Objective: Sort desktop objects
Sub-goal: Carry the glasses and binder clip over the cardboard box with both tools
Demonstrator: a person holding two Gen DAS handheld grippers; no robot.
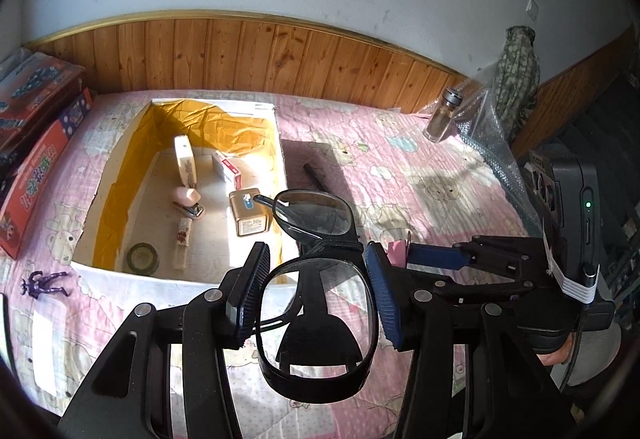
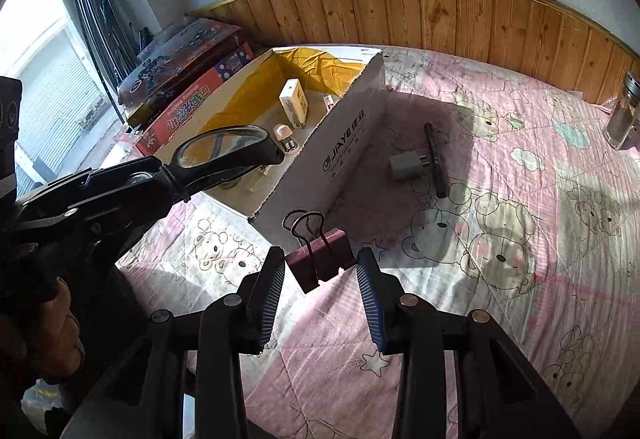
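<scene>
Glasses (image 1: 318, 293), one pair, black-framed, sit clamped between the left gripper (image 1: 316, 293) pads by one lens; the other lens juts forward over the near corner of the box. From the right wrist view the same pair (image 2: 224, 153) hangs in the air above the box's near end, the left gripper's arm reaching in level from the left, a hand wrapped around its handle low in frame.

Bedspread (image 2: 500, 199): one, pink, cartoon-bear print, covers the whole work surface up to wooden wall panelling.

Cardboard box (image 1: 132, 143): one, open-topped, yellow-lined, white outside wall. Inside, counted from the left wrist view: one tape roll (image 1: 143, 258), one gold tin (image 1: 249, 213), one red-and-white carton (image 1: 228, 167), one tall cream pack (image 1: 185, 159), one pink stapler (image 1: 188, 201), one small white tube (image 1: 182, 241).

Right gripper (image 2: 322, 293): angled down toward the bedspread, jaws spread apart, holding nothing. One maroon binder clip (image 2: 320, 253) sits between the fingertips; contact with the pads I cannot tell.

Loose on the bedspread right of the box: one grey plug adapter (image 2: 406, 166), one black pen (image 2: 436, 159) just beside it. One glass jar (image 2: 624, 115) at the far right. One purple figurine (image 1: 42, 283) left of the box's near corner.
</scene>
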